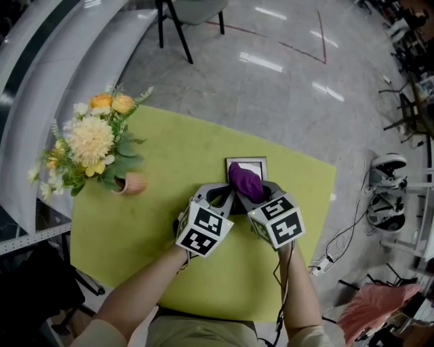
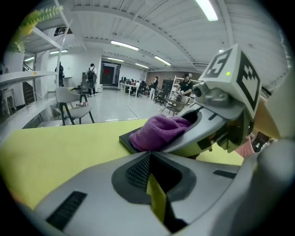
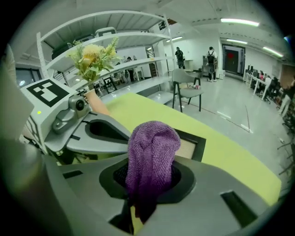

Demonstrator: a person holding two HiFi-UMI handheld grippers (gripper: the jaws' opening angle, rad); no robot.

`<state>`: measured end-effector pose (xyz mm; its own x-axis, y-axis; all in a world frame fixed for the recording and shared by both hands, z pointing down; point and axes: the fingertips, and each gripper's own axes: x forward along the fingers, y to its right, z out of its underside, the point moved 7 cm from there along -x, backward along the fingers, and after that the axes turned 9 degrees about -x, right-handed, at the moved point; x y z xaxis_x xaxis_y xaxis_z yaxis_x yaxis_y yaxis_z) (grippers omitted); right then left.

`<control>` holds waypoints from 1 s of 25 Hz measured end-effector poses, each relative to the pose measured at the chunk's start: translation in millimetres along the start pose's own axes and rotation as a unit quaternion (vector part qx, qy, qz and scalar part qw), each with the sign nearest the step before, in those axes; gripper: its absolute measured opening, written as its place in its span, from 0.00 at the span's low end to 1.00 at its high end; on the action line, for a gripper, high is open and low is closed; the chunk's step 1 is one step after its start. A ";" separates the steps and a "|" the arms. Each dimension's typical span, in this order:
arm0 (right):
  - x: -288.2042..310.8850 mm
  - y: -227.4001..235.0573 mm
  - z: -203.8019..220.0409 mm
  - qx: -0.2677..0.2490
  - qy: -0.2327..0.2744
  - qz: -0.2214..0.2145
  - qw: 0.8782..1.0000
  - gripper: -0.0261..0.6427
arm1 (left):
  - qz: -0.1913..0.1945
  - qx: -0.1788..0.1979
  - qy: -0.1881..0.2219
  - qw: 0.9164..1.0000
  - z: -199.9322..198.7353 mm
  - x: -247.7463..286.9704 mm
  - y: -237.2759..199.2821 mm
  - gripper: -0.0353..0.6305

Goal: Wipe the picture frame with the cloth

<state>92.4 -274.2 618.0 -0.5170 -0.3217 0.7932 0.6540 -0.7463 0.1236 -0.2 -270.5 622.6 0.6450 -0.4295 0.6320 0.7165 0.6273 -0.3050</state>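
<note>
A small dark picture frame [image 1: 247, 165] lies flat on the yellow-green table [image 1: 156, 203], just beyond both grippers. My right gripper [image 1: 256, 195] is shut on a purple cloth [image 1: 245, 182], whose bunched end rests over the near part of the frame. The right gripper view shows the cloth [image 3: 152, 156] standing up out of the jaws, with the frame [image 3: 195, 144] behind it. My left gripper [image 1: 229, 198] sits beside the right one, at the frame's near left corner, shut with nothing in it. In the left gripper view, cloth [image 2: 161, 131] and frame [image 2: 130, 138] lie ahead.
A vase [image 1: 130, 184] with a bouquet of yellow and white flowers [image 1: 91, 142] stands at the table's left. A curved white counter [image 1: 41, 81] runs along the left side. A chair [image 1: 190, 13] stands on the floor beyond. Cables and equipment [image 1: 386, 190] lie right of the table.
</note>
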 end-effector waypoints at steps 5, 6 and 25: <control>-8.9 -20.8 17.1 0.012 -0.013 -0.036 0.999 0.17 | -0.001 -0.002 0.001 1.000 2.5 0.9 -1.7 0.06; -11.3 -24.1 20.6 0.017 -0.014 -0.039 0.999 0.17 | -0.001 -0.002 0.001 1.000 2.6 1.2 -1.5 0.06; -133.1 -78.0 31.0 0.085 0.111 -0.023 0.990 0.17 | -0.046 -0.043 0.049 0.997 -25.3 -62.5 -2.5 0.06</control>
<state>127.3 -155.1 521.3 -0.6446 -0.4242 0.6360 0.7006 -0.6607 0.2694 -35.6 -261.7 565.9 0.5959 -0.5470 0.5880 0.7910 0.5260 -0.3124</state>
